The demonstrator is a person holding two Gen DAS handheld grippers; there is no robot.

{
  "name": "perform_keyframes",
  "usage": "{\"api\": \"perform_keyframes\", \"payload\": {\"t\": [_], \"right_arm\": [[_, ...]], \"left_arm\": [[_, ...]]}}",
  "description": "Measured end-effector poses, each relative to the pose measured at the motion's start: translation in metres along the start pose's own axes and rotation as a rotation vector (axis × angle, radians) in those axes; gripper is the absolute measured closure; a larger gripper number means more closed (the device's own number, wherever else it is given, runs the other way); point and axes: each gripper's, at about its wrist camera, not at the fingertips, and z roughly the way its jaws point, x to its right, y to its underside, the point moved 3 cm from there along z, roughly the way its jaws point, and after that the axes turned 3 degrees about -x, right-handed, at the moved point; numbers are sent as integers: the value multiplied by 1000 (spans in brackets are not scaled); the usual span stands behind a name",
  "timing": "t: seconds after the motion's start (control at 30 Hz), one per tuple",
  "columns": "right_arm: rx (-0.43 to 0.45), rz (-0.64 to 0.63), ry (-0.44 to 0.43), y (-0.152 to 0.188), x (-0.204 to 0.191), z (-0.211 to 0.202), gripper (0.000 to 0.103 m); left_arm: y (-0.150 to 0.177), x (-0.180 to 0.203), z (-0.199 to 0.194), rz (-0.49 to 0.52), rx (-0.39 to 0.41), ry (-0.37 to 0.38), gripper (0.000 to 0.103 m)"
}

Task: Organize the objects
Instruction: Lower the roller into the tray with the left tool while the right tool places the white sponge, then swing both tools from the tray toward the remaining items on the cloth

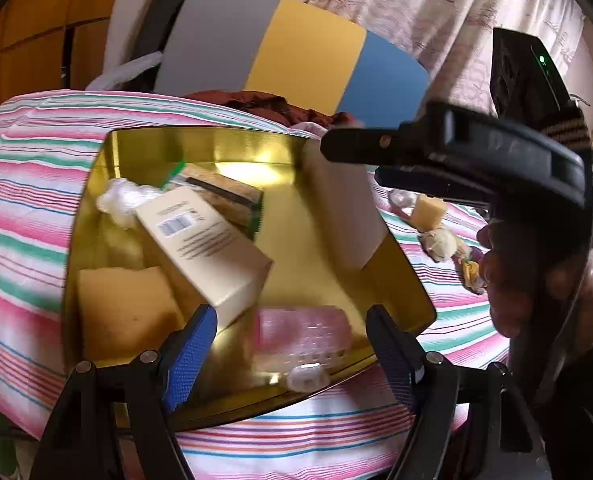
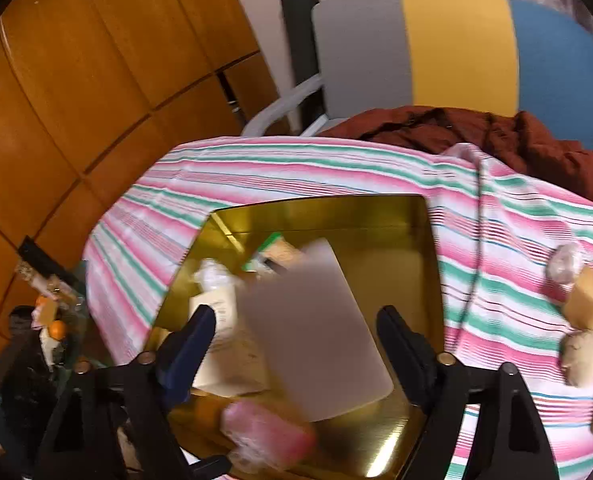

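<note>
Gold tin (image 1: 200,142) sitting on the striped tabletop (image 1: 28,184), packed with a cream barcode box (image 1: 204,240), yellow sponge (image 1: 124,312) and pink packet (image 1: 300,332). Left hand-held gripper (image 1: 292,352) spread wide over the tin's near edge, clutching nothing. Right hand-held gripper (image 2: 296,344) also parted and empty, a blurred pale card (image 2: 316,332) between its fingers, grip not evident. More bits (image 2: 588,304) waiting right of the tin
</note>
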Motion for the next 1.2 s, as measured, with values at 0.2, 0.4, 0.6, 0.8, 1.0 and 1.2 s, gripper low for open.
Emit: {"api": "perform_keyframes", "payload": {"t": [0.2,0.4,0.6,0.8,1.0,1.2], "right_arm": [[2,24,-10,6,0,-4,11],[14,17,56,19,7,-12,6],[40,-22,148,31,6,-20,4],[62,-47,213,40,7,-27,1],[74,-39,247,50,15,-36,1],[85,6,277,57,36,-48,1]], "left_arm": [[-4,-11,-8,-22,27,-47,25],[-8,-14,-13,-19,48,-135,25],[-11,-16,-21,-1,78,-252,25],[-12,-12,-27,27,99,-312,25],[-11,-4,-30,54,99,-299,25],[-11,8,-31,91,100,-284,25]]}}
